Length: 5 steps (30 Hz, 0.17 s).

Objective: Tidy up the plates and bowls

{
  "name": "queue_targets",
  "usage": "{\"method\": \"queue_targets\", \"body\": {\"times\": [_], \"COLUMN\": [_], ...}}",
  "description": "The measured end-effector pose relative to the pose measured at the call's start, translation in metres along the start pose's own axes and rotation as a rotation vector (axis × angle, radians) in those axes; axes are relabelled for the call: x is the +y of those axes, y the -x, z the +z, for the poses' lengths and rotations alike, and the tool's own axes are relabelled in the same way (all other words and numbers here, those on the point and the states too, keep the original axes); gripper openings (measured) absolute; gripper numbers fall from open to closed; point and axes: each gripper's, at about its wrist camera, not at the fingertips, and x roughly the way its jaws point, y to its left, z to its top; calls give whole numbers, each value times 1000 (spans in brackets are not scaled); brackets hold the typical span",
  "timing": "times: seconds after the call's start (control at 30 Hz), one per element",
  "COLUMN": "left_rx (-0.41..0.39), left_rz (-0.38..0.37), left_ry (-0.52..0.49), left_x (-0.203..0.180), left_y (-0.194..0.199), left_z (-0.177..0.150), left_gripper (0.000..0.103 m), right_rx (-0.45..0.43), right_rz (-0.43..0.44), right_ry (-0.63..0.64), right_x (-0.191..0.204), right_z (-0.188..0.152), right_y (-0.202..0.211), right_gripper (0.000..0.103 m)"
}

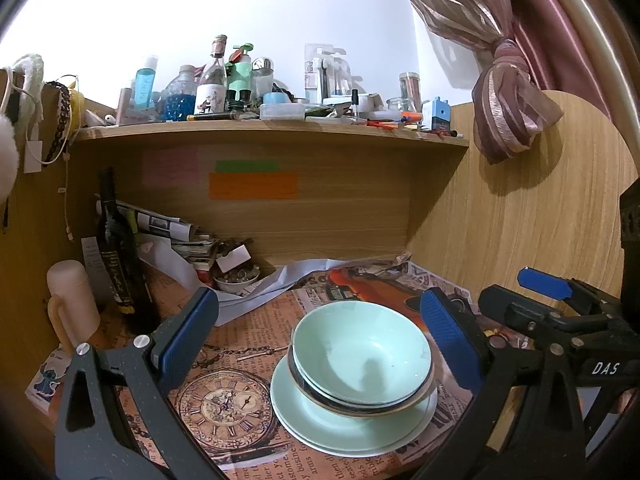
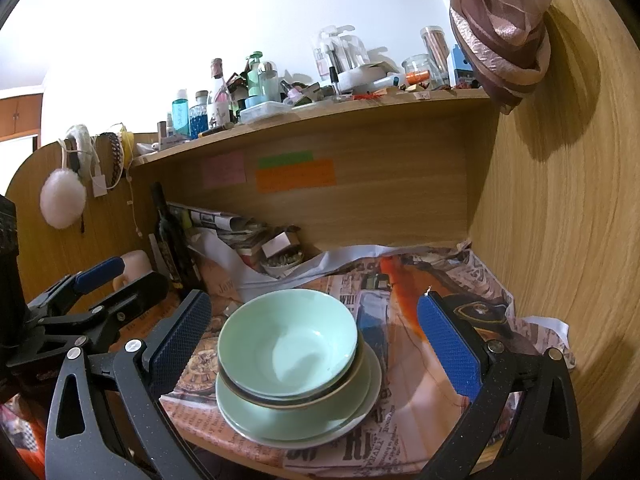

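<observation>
The stack of dishes serves as the landmark: a pale green bowl [image 1: 362, 354] sits nested in a second bowl [image 1: 360, 398] of which only a dark rim with a gold edge shows, so its colour and depth cannot be judged. Both rest on a pale green plate [image 1: 320, 424], and a thin white edge beneath it hints at another plate, too little exposed to be sure. The glaze looks smooth and glossy, the shapes round.

Left of the stack, at the desk's back corner, a dark wine bottle [image 1: 116, 256] stands with its label too blurred to read, and a matte, pale cream mug [image 1: 72, 304] stands nearer, partly cut by the left gripper's frame. Behind the stack lie crumpled papers and a small white bowl of unclear bits [image 1: 236, 280]. Under everything lies a printed newspaper-style sheet [image 1: 224, 400] with a clock face.

The left gripper [image 1: 320, 328] hangs before the stack with its ribbed blue pads [image 1: 188, 332] spread wide, gripping nothing. The right gripper [image 2: 316, 340] likewise has its textured blue pads [image 2: 448, 348] wide apart, straddling the stack without touching it.

Right of the stack rises a wood-grain side panel [image 2: 560, 240], with a knotted mauve satin curtain [image 1: 512, 92] above, cut off by the frame.
</observation>
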Motion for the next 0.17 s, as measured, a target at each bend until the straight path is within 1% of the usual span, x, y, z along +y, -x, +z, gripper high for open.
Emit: {"method": "queue_targets", "body": {"times": [0.17], "left_rx": [7], "left_rz": [-2], "left_ry": [2], "left_x": [1], "left_y": [-3], "left_z": [0], "left_gripper": [103], "right_rx": [3], "right_rz": [-2], "right_ry": [-5], "right_x": [4], "right_z": [-2], "right_y": [-2], "right_gripper": [103]}}
